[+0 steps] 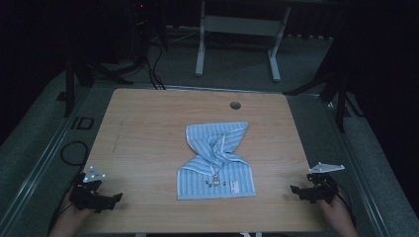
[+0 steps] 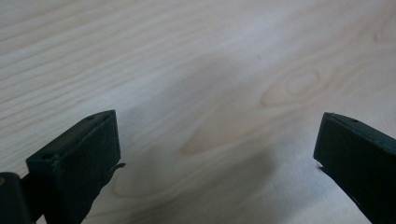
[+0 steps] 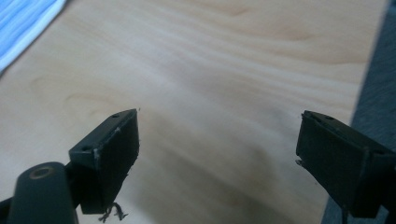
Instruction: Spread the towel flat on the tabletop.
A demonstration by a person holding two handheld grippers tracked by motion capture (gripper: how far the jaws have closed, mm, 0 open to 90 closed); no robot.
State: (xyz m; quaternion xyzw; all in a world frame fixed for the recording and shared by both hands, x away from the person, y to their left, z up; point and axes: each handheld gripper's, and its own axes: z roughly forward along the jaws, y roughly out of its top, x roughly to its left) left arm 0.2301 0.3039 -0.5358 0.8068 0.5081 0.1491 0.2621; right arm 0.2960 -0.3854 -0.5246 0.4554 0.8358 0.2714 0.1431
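A blue-and-white striped towel [image 1: 216, 160] lies twisted in the middle of the wooden table [image 1: 143, 128], its upper half turned over at a narrow waist, with a small label and a few dark spots near its front edge. My left gripper [image 1: 112, 200] rests open at the table's front left corner, with bare wood between its jaws [image 2: 219, 154]. My right gripper [image 1: 296, 190] stands open at the front right edge, well apart from the towel, whose corner [image 3: 23, 23] shows at the upper left of the right gripper view [image 3: 217, 144].
A round cable hole [image 1: 235, 105] sits near the table's far edge. Beyond it stand a white desk frame [image 1: 237, 29] and black stands with cables on grey carpet. The table's right edge [image 3: 369, 70] drops off close to my right gripper.
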